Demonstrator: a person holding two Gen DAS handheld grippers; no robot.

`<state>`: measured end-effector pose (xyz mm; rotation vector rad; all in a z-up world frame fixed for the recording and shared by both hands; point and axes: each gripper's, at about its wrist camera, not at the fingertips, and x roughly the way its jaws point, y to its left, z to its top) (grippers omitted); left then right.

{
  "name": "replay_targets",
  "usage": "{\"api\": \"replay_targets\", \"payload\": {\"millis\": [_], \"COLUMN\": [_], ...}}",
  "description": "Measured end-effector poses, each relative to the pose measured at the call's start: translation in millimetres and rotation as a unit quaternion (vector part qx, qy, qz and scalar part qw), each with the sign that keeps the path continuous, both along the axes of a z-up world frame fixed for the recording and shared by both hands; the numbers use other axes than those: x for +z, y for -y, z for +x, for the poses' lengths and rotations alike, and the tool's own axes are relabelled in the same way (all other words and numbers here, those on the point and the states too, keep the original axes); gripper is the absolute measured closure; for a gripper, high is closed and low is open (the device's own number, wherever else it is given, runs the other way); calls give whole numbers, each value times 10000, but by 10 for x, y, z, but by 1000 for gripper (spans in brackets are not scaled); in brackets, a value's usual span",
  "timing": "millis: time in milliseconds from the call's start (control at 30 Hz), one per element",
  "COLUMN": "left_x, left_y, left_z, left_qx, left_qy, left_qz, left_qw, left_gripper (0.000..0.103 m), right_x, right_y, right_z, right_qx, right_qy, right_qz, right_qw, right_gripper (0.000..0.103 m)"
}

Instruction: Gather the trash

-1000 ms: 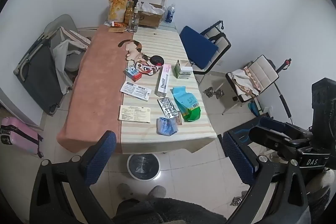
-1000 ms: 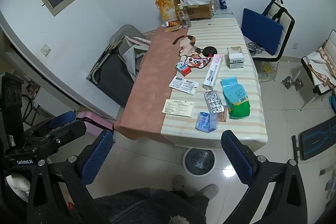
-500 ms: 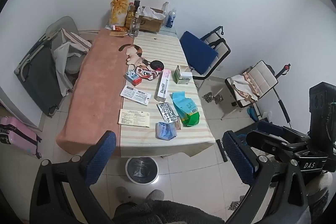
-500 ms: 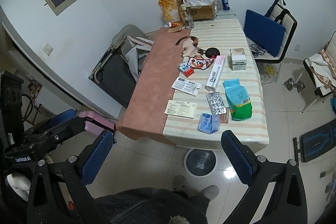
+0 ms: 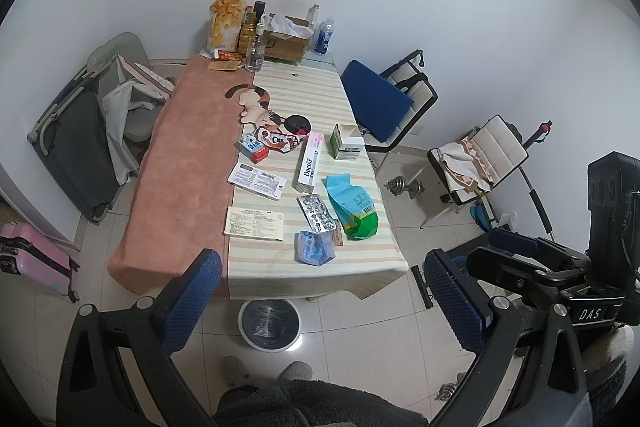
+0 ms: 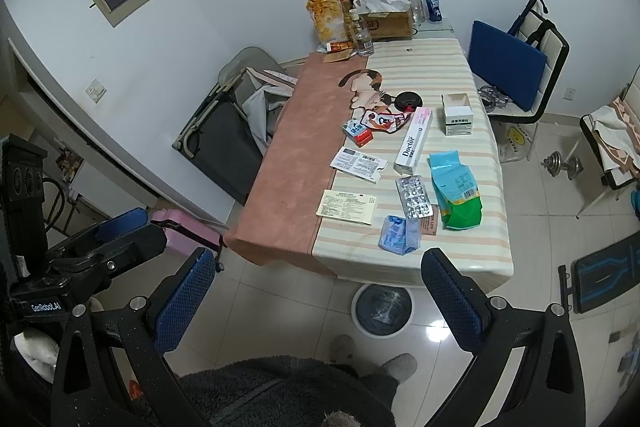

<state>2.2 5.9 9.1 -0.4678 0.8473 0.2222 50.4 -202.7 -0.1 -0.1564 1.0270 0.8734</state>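
Through the left wrist view, the left gripper (image 5: 320, 303) hangs with jaws apart above a round white waste bin (image 5: 270, 324) under the striped table (image 5: 276, 269) strewn with wrappers, while the right wrist view shows the right gripper (image 6: 316, 301) likewise spread, empty, near a crumpled blue plastic packet (image 6: 399, 235) at the table's edge.
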Motion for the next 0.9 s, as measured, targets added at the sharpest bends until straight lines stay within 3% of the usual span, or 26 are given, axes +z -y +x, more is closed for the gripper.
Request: {"api": "replay_targets", "payload": {"millis": [900], "left_x": [41], "left_y": [4], "left_z": [1], "left_qx": [-10], "left_qy": [6], "left_qz": [5], "left_qw": [10000], "left_gripper": [0], "right_x": [19], "right_y": [25], "right_z": [-5], "right_qx": [-11], "right_qy": [11], "right_qz": [25], "right_qw": [10000], "right_gripper": [0]}}
